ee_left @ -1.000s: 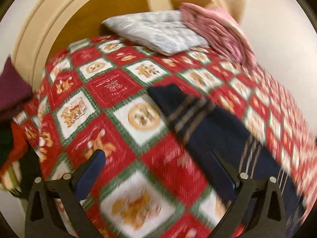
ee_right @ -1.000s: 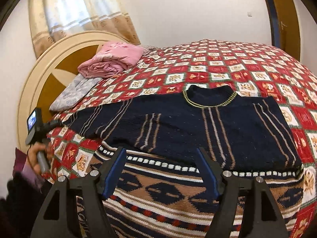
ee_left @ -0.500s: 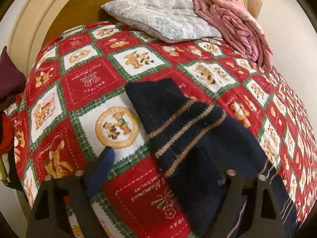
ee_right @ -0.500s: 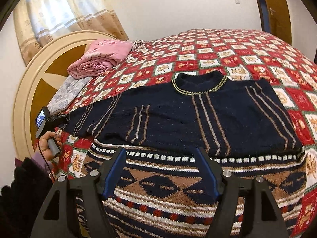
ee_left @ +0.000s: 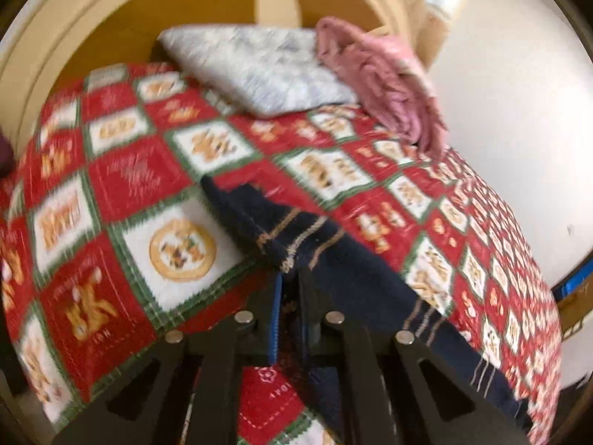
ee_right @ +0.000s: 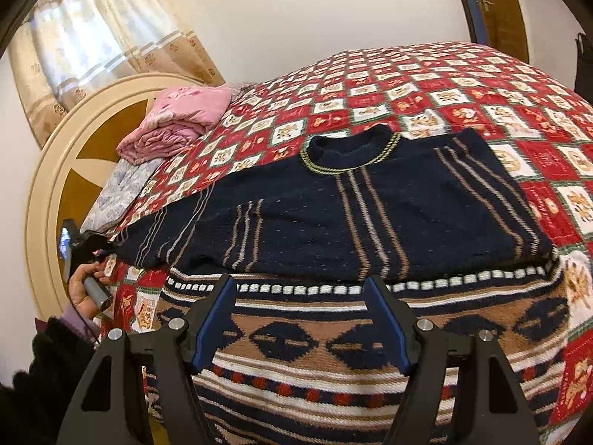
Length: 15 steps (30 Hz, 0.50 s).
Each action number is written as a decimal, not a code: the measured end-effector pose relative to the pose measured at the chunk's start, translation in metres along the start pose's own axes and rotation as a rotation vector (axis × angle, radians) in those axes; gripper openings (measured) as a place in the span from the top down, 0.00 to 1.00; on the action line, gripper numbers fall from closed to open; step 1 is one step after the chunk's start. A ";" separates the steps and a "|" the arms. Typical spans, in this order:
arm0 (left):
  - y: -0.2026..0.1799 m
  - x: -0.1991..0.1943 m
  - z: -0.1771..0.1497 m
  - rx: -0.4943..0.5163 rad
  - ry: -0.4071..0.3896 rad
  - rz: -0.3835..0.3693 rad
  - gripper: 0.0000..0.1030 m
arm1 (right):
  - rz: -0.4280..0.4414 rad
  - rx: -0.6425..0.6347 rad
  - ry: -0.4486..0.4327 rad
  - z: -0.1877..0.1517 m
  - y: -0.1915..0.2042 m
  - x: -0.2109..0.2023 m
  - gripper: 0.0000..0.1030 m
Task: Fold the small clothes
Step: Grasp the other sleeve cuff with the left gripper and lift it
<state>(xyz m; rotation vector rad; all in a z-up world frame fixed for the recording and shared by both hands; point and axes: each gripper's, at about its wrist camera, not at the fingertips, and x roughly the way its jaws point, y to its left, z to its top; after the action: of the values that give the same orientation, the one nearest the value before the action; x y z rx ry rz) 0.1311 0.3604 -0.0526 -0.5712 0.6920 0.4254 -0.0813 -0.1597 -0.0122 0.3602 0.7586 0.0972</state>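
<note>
**Left gripper pinches the sweater's sleeve on the bed**

One dark blue sweater [ee_right: 370,215] lies spread flat on the bed, collar pointing toward twelve o'clock in the right wrist view, its patterned brown, white and red hem nearest the camera at six o'clock. One sleeve stretches out toward nine o'clock, and there the left gripper [ee_left: 290,278] has its jaws closed tight on the sleeve's [ee_left: 296,237] striped cuff end, the knit bunched up between the pads. In the right wrist view a hand [ee_right: 83,282] shows at the bed's edge at nine o'clock, wrapped round that gripper's handle.

The right gripper [ee_right: 302,320] hovers over the hem with its two blue-lined fingers [ee_right: 213,319] standing apart; nothing is pinched between them, the hem just lies below.

The bed cover [ee_right: 463,85] is a red, white and green check with little pictures. Some red squares carry small white lettering, but it is too blurred to read. Toward ten o'clock, against the round cream and brown headboard [ee_right: 52,185], there is one grey-blue pillow [ee_right: 118,185] and one folded pink blanket [ee_right: 178,122] resting partly on it. A single curtain [ee_right: 96,40] hangs at eleven o'clock, and a wooden door [ee_right: 496,7] stands at one o'clock.
</note>
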 end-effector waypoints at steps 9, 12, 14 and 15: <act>0.014 0.014 -0.010 -0.024 0.048 -0.066 0.91 | 0.004 0.006 0.010 -0.006 0.000 -0.002 0.30; 0.021 0.022 -0.012 -0.067 0.067 -0.059 0.84 | 0.006 0.006 0.019 -0.006 0.000 0.001 0.30; 0.027 0.029 -0.011 -0.121 0.083 -0.062 0.75 | 0.005 0.007 0.025 -0.006 0.001 0.003 0.30; 0.030 0.032 -0.011 -0.142 0.087 -0.067 0.70 | 0.003 0.006 0.027 -0.006 0.002 0.004 0.30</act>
<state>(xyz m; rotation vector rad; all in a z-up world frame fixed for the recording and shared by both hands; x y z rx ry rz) 0.1321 0.3823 -0.0920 -0.7486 0.7279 0.3904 -0.0825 -0.1552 -0.0180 0.3662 0.7849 0.1024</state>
